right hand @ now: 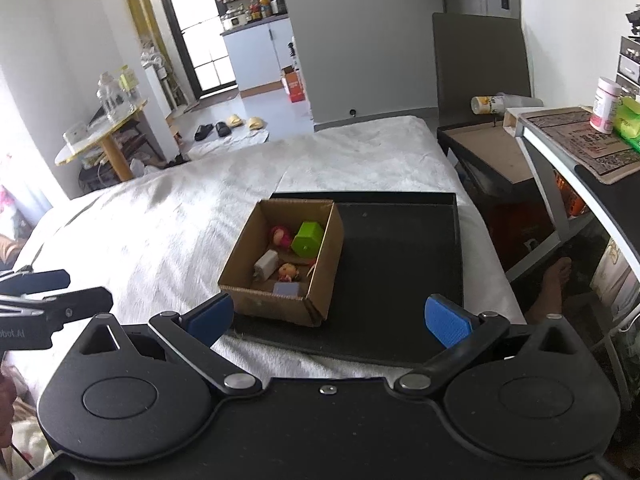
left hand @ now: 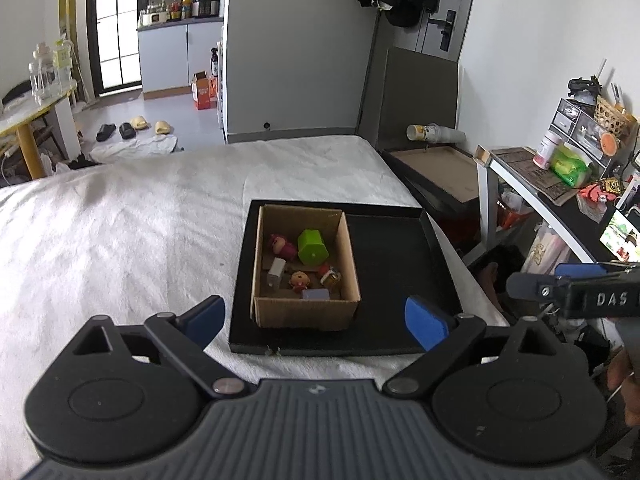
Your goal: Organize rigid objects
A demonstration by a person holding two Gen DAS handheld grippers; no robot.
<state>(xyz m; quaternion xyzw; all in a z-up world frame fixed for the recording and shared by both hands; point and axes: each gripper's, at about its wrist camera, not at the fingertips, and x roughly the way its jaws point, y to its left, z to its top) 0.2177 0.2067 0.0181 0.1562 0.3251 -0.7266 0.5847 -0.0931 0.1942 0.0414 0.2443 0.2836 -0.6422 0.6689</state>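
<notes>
While your left hand-held gripper (left hand: 316, 320) and right hand-held gripper (right hand: 330, 318) hang wide and empty, nothing blocks the cardboard box (left hand: 306, 312) of toys. It sits on a black tray (left hand: 396, 276) on the white bed (left hand: 120, 220), beside a cluttered desk (left hand: 560, 196).

A tray (left hand: 400, 280) is laid on the bed (left hand: 140, 220), near its right edge. A cardboard box (left hand: 306, 312) is set in the left part of the tray, its right part being left bare. Several small toys (left hand: 298, 280) and a block (left hand: 313, 247) are held inside the box. To the right of the bed, a desk (left hand: 532, 184) is placed.
</notes>
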